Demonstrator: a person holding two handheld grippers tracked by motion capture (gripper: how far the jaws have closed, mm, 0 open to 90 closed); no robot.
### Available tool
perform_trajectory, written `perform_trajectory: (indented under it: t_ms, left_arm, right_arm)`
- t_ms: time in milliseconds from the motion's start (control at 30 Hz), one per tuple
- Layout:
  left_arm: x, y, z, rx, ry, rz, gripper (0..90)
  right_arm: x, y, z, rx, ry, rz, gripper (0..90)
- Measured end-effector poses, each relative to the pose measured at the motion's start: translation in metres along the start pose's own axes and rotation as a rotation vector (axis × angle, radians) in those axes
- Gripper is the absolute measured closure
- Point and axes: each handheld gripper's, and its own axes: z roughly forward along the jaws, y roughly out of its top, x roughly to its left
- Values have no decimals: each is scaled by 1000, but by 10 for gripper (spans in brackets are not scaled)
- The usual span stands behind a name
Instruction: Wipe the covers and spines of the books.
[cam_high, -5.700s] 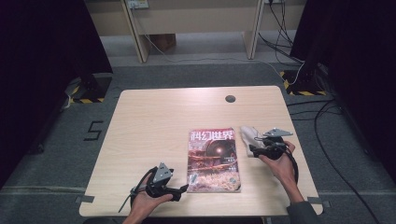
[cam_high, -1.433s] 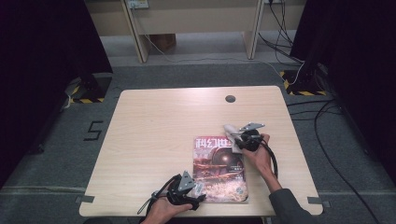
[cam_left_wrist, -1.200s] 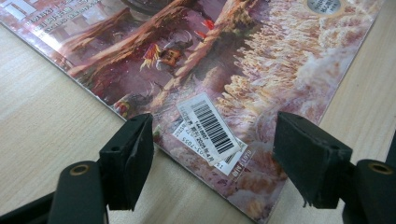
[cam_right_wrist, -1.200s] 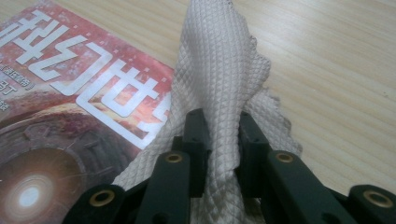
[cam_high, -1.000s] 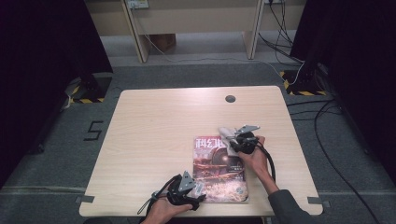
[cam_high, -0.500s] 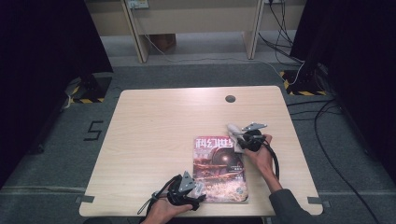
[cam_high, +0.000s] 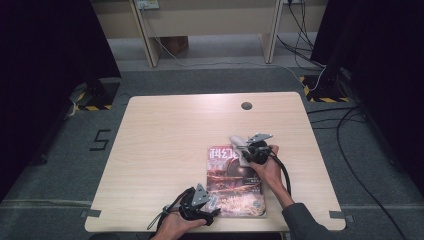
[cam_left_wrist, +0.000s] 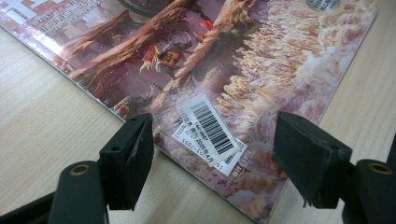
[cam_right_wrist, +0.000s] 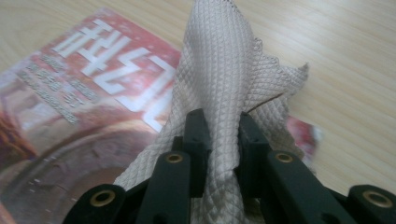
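Observation:
A magazine (cam_high: 235, 182) with a red illustrated cover lies on the wooden table (cam_high: 175, 135), near its front edge. My right gripper (cam_high: 244, 148) is shut on a beige waffle-weave cloth (cam_high: 236, 141), which rests on the cover's top right corner. In the right gripper view the cloth (cam_right_wrist: 224, 70) bunches up between the closed jaws of my right gripper (cam_right_wrist: 223, 135), over the magazine (cam_right_wrist: 84, 93) and its white title. My left gripper (cam_high: 214, 204) stands open at the lower left corner. In the left gripper view my left gripper (cam_left_wrist: 218, 140) straddles the barcode label (cam_left_wrist: 210, 128) on the magazine (cam_left_wrist: 210, 56).
A round cable hole (cam_high: 246, 106) sits near the table's far edge. Beyond the table are wooden furniture legs (cam_high: 142, 30) and cables (cam_high: 350, 125) on the grey floor. A marking "5" (cam_high: 99, 140) is on the floor at the left.
My right gripper has slid the cloth a little left and right over the magazine's top edge. The left gripper has stayed at the lower corner.

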Motion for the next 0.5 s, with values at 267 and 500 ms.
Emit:
perform_trajectory:
  t_ms: [267,500]
  left_arm:
    - [0,0,0,1,2,3,285]
    - [0,0,0,1,1,4,286]
  right_arm:
    - [27,9,11,-7,79,-29,778]
    - [36,13,14,-1,98,-42,776]
